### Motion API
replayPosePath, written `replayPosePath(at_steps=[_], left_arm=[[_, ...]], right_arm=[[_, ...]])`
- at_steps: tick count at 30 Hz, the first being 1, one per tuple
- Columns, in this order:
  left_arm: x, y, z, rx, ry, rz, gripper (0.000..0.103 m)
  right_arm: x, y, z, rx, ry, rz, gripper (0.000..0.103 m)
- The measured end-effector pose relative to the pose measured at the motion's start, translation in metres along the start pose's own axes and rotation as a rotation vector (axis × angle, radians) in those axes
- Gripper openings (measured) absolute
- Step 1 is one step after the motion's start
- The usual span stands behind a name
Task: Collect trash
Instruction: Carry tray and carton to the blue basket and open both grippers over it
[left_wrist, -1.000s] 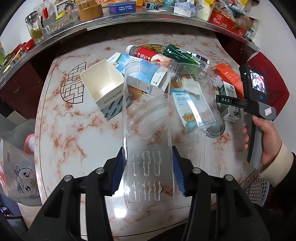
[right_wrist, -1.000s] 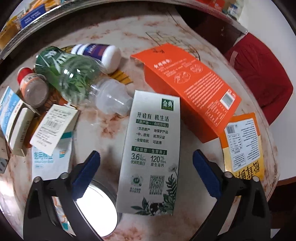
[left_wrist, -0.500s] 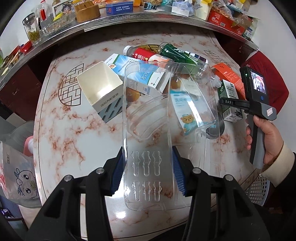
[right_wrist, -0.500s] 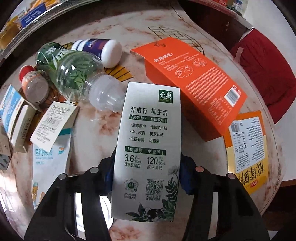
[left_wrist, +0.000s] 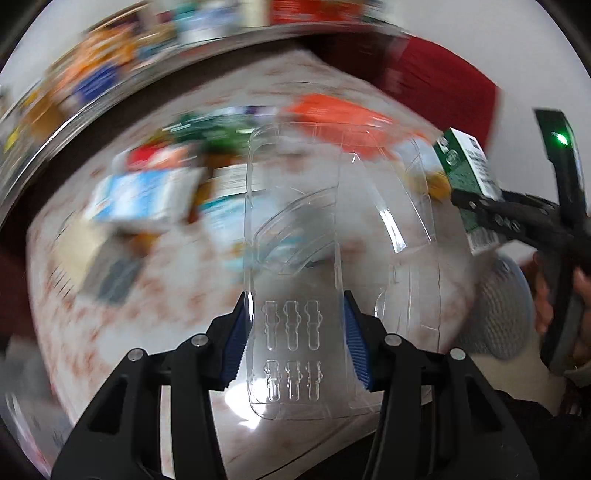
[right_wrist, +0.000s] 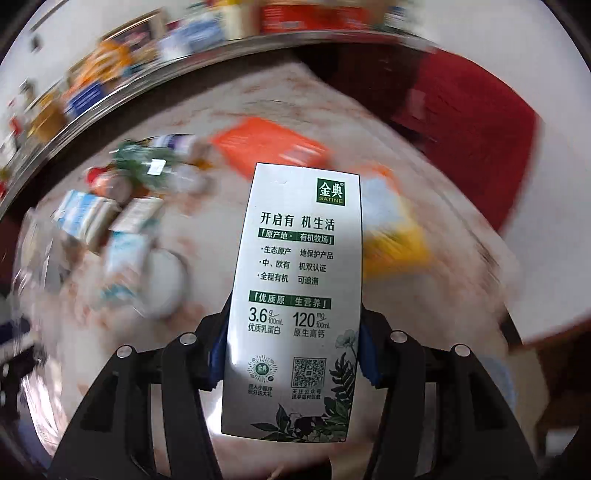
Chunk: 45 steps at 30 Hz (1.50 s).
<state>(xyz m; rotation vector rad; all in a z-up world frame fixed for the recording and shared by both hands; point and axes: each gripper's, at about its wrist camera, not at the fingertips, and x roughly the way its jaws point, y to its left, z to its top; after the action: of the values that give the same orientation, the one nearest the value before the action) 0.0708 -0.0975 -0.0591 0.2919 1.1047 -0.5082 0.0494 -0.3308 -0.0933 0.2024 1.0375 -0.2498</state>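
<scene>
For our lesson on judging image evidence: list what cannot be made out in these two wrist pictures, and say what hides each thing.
- Left wrist view: labels of the table litter behind the clear plastic tray are lost to motion blur.
- Left wrist view: the grey mesh basket is blurred and partly behind the tray.
- Right wrist view: the milk carton hides the table behind it, and its bottom end is out of sight.

left hand-held gripper (left_wrist: 296, 341): black arms, blue ribbed pads, silver screws | right hand-held gripper (right_wrist: 291, 350): same build
</scene>
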Motion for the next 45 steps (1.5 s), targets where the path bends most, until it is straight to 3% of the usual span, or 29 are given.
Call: replayPosePath(at_steps=[3, 6, 9, 15, 20, 24, 29, 31, 45], left_arm=[[0.014, -0.052, 0.009, 0.135, 0.003, -0.082, 0.047], [0.029, -0.106, 0.009, 0.258, 0.050, -0.168, 0.047], [0.049, -0.172, 0.007, 0.405, 0.115, -0.213, 0.047], [0.095, -0.293, 0.002, 0.554, 0.226, -0.264, 0.047], [0.159, -0.365, -0.016, 0.624, 0.346, -0.219, 0.047], [0.193, -0.393, -0.024, 0.613, 0.421, -0.216, 0.049], [0.209, -0.405, -0.024, 0.601, 0.429, -0.204, 0.055], [0.209, -0.403, -0.024, 0.592, 0.417, -0.208, 0.064], [0.174, -0.384, -0.009, 0.538, 0.360, -0.192, 0.064]], right_arm=[[-0.018, -0.071, -0.046, 0.139, 0.030, -0.122, 0.054], [-0.039, -0.143, -0.104, 0.290, 0.075, -0.264, 0.054], [-0.045, -0.191, -0.149, 0.377, 0.114, -0.346, 0.054], [-0.025, -0.255, -0.200, 0.489, 0.168, -0.359, 0.054], [-0.030, -0.289, -0.215, 0.502, 0.152, -0.350, 0.054], [-0.032, -0.313, -0.225, 0.509, 0.157, -0.344, 0.054], [-0.021, -0.325, -0.228, 0.501, 0.176, -0.320, 0.054], [-0.014, -0.326, -0.228, 0.491, 0.184, -0.307, 0.054], [0.013, -0.308, -0.210, 0.425, 0.214, -0.229, 0.054]])
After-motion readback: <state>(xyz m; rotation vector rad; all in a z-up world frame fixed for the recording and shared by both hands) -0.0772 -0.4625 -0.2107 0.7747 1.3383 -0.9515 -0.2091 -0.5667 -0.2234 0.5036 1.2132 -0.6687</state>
